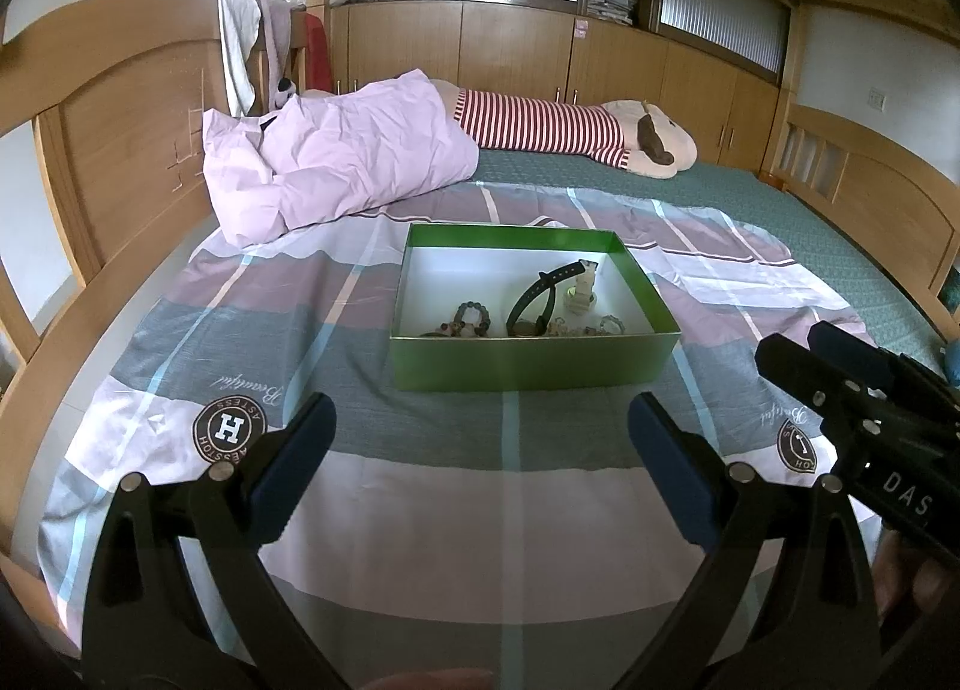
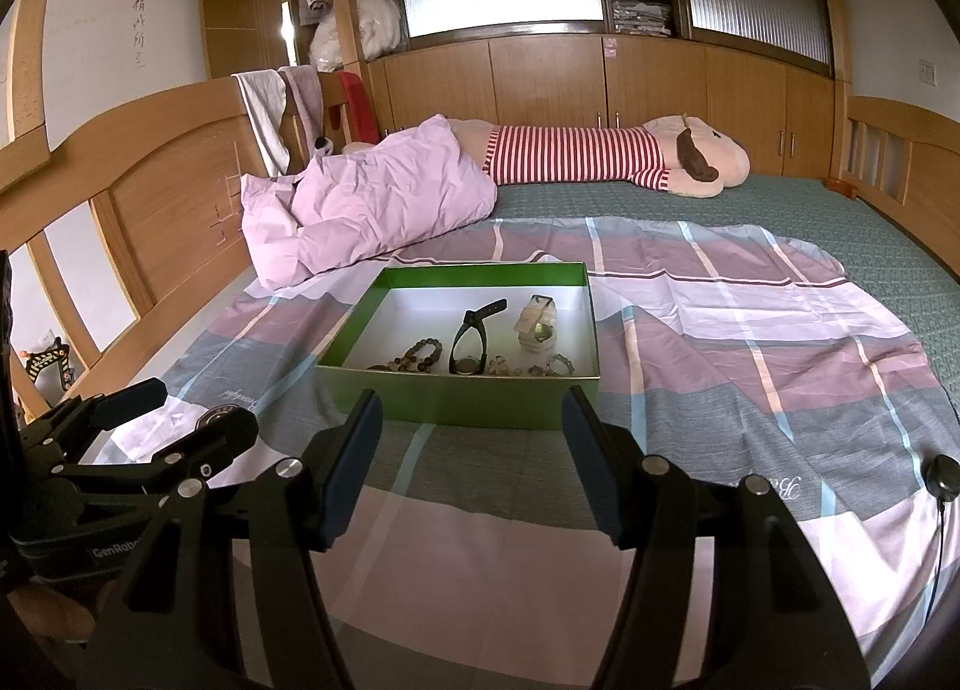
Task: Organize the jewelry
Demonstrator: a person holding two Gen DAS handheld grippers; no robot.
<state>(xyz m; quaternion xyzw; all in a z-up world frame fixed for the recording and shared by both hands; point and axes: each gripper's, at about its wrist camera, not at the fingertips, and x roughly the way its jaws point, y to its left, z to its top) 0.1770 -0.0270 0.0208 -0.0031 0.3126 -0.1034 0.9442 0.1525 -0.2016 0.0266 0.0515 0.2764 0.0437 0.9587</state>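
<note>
Right wrist view: green box (image 2: 462,399) sits on the bed's plaid sheet (image 2: 750,330), with the black watch (image 2: 471,339), pale watch (image 2: 537,324) and bead bracelet (image 2: 420,357) bunched near its front wall. Right gripper (image 2: 471,462) and left gripper (image 1: 480,459) are both wide open and empty. Risks: soft bedding lets the box slide or tip; tangled pieces lift together.

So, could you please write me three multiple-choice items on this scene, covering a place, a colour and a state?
1. Where does the black watch lie?
A. inside the box
B. on the pillow
C. on the floor

2. What colour is the outside of the box?
A. red
B. green
C. blue

3. How do the jaws of the right gripper stand?
A. shut on a bracelet
B. shut and empty
C. open and empty

Answers: 1 A, it lies on the box's white floor among the bracelets; 2 B, the near wall is green; 3 C, the jaws stand wide apart with only bedsheet between them.
</note>
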